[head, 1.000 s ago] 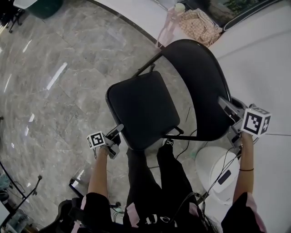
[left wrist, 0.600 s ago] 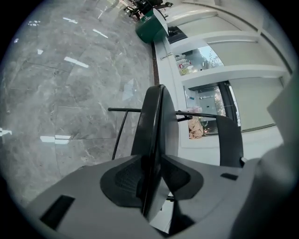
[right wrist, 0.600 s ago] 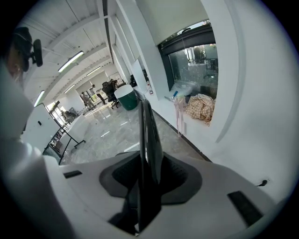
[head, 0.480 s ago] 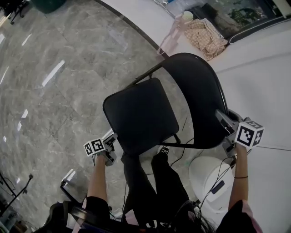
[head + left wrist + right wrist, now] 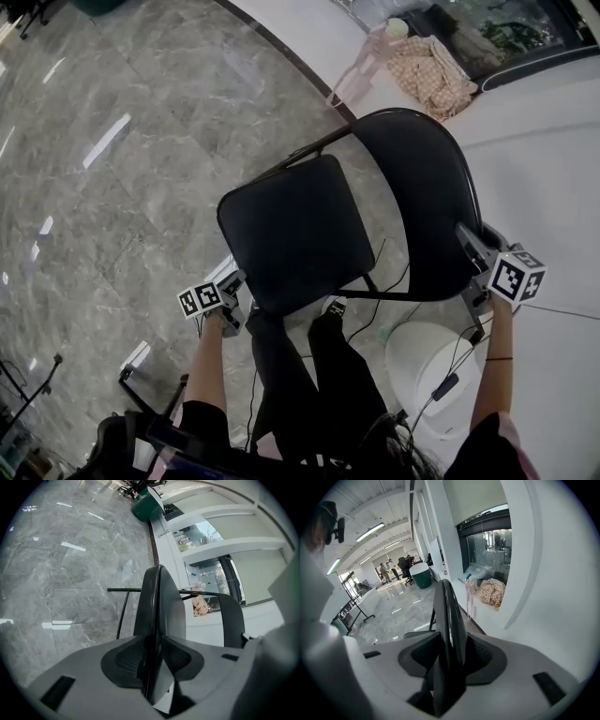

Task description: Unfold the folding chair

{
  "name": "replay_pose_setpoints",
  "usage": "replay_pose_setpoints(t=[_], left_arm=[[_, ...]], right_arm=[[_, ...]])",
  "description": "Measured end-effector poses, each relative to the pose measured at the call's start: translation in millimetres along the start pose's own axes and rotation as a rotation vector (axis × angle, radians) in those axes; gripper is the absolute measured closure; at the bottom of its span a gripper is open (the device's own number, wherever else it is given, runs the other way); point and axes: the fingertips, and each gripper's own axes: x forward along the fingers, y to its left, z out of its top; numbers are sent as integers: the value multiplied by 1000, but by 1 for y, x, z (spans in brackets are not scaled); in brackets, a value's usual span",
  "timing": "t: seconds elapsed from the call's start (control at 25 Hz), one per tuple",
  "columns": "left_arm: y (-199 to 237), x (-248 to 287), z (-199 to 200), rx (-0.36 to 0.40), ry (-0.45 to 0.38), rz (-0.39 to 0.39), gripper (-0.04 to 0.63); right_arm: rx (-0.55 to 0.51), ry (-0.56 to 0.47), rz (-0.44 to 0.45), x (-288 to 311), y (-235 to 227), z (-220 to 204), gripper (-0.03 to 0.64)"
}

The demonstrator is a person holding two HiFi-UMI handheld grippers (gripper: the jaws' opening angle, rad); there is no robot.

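The black folding chair stands opened out, its seat (image 5: 295, 230) lying flat and its backrest (image 5: 422, 197) to the right. My left gripper (image 5: 239, 281) is at the seat's near left corner. In the left gripper view its jaws (image 5: 152, 653) are shut on the seat's thin edge (image 5: 161, 602). My right gripper (image 5: 466, 236) is at the backrest's near right edge. In the right gripper view the backrest's rim (image 5: 447, 611) fills the gap between the pads of that gripper (image 5: 450, 653), whose jaws are opening.
A white round device (image 5: 427, 361) with cables lies on the floor by my right arm. My legs (image 5: 309, 375) stand just behind the seat. A pink bottle (image 5: 352, 80) and a checked cloth bundle (image 5: 431, 70) sit by the white ledge (image 5: 544, 141). A green bin (image 5: 147, 506) stands far off.
My left gripper has sunk to the seat's corner and its jaws have closed on the edge. My right gripper has moved down a little along the backrest. The chair stays opened out.
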Motion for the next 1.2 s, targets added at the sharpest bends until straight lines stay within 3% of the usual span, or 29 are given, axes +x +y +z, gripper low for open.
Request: replay_pose_setpoints(t=[0.32,0.64,0.84,1.2], left_arm=[[-2,8,-2,-17,-23,-5,466],[-6,-14,-4,0,-33,-11,466],[-40,-25,4,35,-66,-76,466],[-117,-64,14,90,-127,-172,466]], right_arm=[[-17,-22,-83,5,-27,-1,431],[-52,-20,-172,-5,-22,-5,405],[-68,-74,-267,-36,-27,11,399],[4,-89,-207,-78,25,1,399]])
